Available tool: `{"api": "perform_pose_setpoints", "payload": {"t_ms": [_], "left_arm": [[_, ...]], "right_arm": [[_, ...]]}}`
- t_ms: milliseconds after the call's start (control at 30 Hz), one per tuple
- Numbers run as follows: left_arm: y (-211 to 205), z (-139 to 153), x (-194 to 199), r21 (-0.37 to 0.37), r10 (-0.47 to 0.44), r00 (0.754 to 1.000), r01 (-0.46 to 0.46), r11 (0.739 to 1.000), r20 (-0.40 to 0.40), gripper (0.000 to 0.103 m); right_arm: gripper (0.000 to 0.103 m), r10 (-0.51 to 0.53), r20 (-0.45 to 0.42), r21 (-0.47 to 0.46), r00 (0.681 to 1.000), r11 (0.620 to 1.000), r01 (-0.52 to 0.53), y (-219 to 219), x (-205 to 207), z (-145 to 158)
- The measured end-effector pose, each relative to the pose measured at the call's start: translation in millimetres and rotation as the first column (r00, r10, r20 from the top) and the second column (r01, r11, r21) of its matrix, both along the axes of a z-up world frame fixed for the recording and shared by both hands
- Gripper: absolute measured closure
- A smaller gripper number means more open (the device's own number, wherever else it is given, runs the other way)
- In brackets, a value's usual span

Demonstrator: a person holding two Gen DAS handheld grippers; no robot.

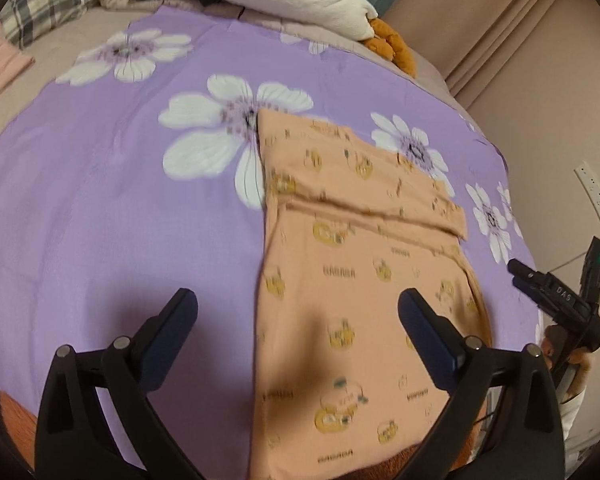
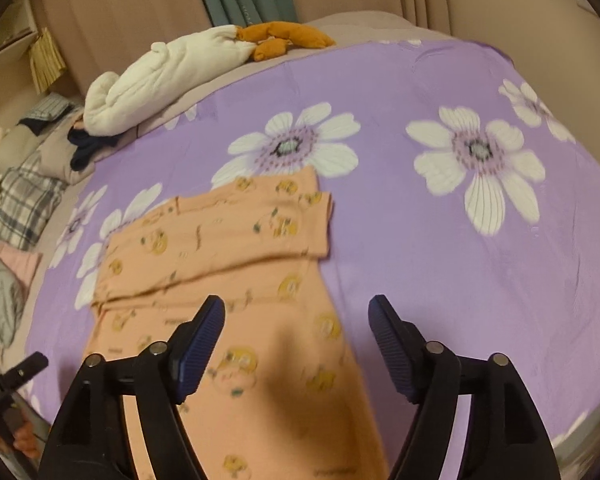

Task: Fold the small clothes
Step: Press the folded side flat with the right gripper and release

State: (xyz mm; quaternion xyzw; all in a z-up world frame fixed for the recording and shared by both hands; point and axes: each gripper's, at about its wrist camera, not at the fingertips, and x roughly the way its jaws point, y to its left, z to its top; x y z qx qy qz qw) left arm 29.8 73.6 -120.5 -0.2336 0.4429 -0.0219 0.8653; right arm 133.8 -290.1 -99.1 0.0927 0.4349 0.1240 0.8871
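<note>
On the purple flowered bedsheet (image 1: 100, 208) the orange printed garment (image 1: 360, 280) is lying flat, its far part folded across. I am holding my left gripper (image 1: 298, 310) and my right gripper (image 2: 296, 320) above its near end, both spread wide and gripping nothing.

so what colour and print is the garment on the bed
Peach garment with small yellow cartoon prints; clearest in the left wrist view.

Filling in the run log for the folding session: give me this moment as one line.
left gripper: open, empty | right gripper: open, empty | orange garment: flat on purple floral sheet, sleeves folded across | phase: between folds
</note>
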Motion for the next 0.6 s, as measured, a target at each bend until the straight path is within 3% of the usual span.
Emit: {"api": "perform_pose_setpoints", "payload": {"t_ms": [100,200,433,500,533,567,600], "left_arm": [[-4.9,-21.9,-6.8,-0.041,-0.028,0.997,0.025,0.999,-0.074,0.003],[-8.1,-33.4,-14.7,-0.036,-0.017,0.994,0.013,0.999,-0.111,0.006],[-17.9,-44.9,-23.6,-0.070,-0.047,0.992,0.039,0.997,-0.117,0.016],[-21.5,-48.3,-22.2,-0.065,-0.054,0.991,0.047,0.997,-0.121,0.025],[-22.9,-48.7,-21.5,-0.063,-0.058,0.991,0.051,0.997,-0.120,0.028],[-24.1,-49.2,-20.7,-0.064,-0.062,0.991,0.055,0.996,-0.119,0.037],[-25.1,-50.1,-19.7,-0.073,-0.070,0.990,0.062,0.995,-0.119,0.052]], "right_arm": [[0.029,-0.006,-0.036,-0.023,0.999,1.000,0.005,1.6,-11.7,-17.2],[0.029,-0.011,-0.075,-0.057,0.997,0.998,0.007,-1.1,-24.5,-32.2],[0.029,-0.022,-0.164,-0.034,0.986,0.999,0.017,-24.8,-56.2,-57.4],[0.029,-0.025,-0.177,-0.030,0.984,0.999,0.020,-27.3,-61.2,-62.6],[0.036,-0.020,-0.185,-0.026,0.982,1.000,0.016,-27.3,-62.8,-65.1],[0.044,-0.015,-0.189,-0.024,0.982,1.000,0.010,-26.9,-63.7,-66.5],[0.045,-0.014,-0.187,-0.027,0.982,1.000,0.009,-26.2,-64.4,-68.1]]}}
